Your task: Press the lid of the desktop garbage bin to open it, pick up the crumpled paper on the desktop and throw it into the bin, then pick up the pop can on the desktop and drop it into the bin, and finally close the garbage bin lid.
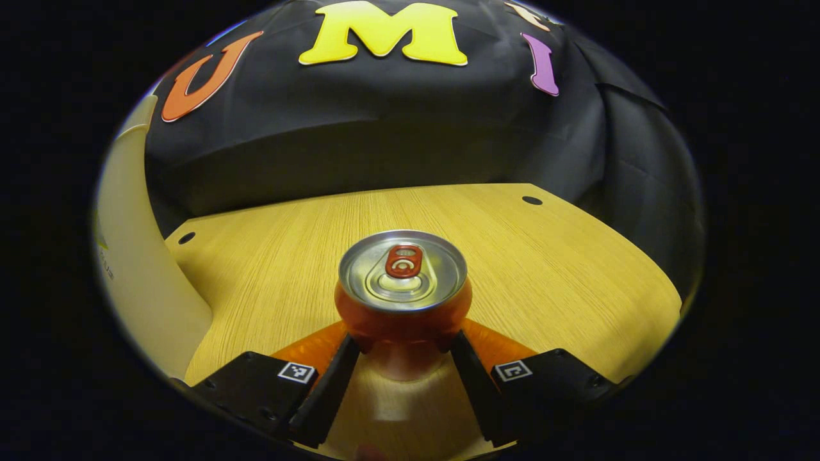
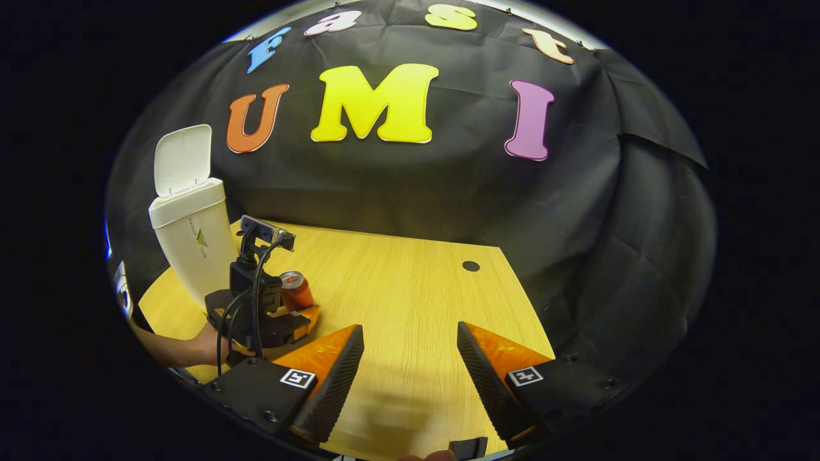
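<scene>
An orange pop can (image 1: 402, 282) with a silver top and red tab stands upright between the fingers of my left gripper (image 1: 403, 338), and both fingers press its sides. In the right gripper view the same can (image 2: 296, 289) sits tilted in the left gripper (image 2: 298, 304), just right of the white garbage bin (image 2: 192, 243). The bin's lid (image 2: 182, 159) stands open, hinged up at the back. In the left gripper view the bin's wall (image 1: 134, 256) rises close on the left. My right gripper (image 2: 409, 330) hovers open over the wooden table (image 2: 410, 288) with nothing between its fingers.
A hand (image 2: 192, 349) holds the left gripper from the near left edge of the table. Round holes mark the tabletop (image 2: 471, 266) near its back corners. Black cloth closes off the back and right side.
</scene>
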`<state>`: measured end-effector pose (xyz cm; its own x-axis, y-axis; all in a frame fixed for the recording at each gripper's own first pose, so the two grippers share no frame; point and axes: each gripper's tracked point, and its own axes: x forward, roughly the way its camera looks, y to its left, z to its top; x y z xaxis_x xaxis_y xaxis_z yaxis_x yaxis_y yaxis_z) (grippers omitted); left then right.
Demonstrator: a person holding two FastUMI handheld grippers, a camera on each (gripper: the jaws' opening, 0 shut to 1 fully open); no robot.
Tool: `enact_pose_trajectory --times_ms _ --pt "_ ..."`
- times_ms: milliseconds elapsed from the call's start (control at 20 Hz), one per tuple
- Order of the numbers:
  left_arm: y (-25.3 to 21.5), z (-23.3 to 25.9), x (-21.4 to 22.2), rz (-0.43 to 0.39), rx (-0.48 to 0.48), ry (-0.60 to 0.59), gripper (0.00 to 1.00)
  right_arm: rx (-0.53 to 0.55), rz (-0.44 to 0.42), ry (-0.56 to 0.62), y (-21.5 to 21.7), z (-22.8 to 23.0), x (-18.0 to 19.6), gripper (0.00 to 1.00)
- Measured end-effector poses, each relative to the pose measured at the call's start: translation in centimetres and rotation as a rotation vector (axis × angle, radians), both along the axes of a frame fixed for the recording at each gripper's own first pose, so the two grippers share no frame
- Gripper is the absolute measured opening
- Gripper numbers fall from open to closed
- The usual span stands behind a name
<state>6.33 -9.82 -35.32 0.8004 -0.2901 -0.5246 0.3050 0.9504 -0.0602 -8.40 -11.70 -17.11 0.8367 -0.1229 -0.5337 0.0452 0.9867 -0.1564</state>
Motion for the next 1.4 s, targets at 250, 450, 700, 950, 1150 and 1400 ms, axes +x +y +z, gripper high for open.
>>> enact_pose_trajectory --times_ms 250,450,700,950,1150,1400 --pt "0.3 5.5 0.1 0.017 -0.031 -0.060 0.85 0.021 -0.006 -0.022 0.6 0.2 -0.5 0.91" --pt "1.7 13.1 -0.3 0.038 -0.034 -0.156 0.84 0.041 0.008 -0.058 1.3 1.4 -0.5 0.92" --pt "6.3 21.9 0.2 0.111 -0.035 -0.275 0.84 0.065 0.009 -0.123 1.9 3.3 0.5 0.92" --pt "14.6 26.6 1.3 0.238 0.044 -0.366 0.84 0.066 0.057 -0.163 3.9 4.4 1.5 0.93" --pt "21.3 27.8 1.5 0.369 0.039 -0.365 0.84 0.102 0.066 -0.166 5.5 4.6 2.6 0.93" --pt "28.7 26.9 1.3 0.522 0.056 -0.313 0.84 0.113 0.106 -0.151 7.9 4.8 3.8 0.93"
